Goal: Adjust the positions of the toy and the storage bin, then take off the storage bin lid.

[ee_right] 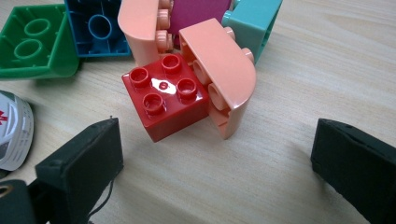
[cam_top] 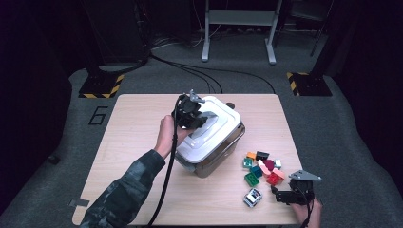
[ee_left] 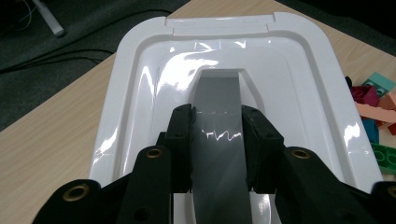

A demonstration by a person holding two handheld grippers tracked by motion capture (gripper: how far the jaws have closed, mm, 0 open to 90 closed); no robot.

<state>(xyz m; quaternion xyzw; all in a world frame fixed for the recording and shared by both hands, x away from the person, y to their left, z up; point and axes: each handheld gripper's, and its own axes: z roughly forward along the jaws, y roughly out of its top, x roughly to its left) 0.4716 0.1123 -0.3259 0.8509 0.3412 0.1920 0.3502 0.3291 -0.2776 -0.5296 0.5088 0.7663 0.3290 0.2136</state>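
A clear-sided box with a white lid (cam_top: 216,127) stands mid-table. My left gripper (cam_top: 194,114) reaches over the lid from the left. In the left gripper view the gripper (ee_left: 217,137) is shut on the lid's grey handle (ee_left: 218,100), one pad (ee_left: 181,140) pressing each side. My right gripper (cam_top: 281,194) is at the table's near right corner, just short of a pile of toy bricks (cam_top: 262,167). In the right gripper view that gripper (ee_right: 219,154) stands open, with a red brick (ee_right: 166,100) and a peach curved brick (ee_right: 226,77) on the wood just beyond it.
Behind the red brick lie a green brick (ee_right: 35,42), a blue one (ee_right: 95,28) and a teal one (ee_right: 254,18). A white printed block (cam_top: 253,197) sits left of my right gripper. The table's front edge (cam_top: 190,222) is close by.
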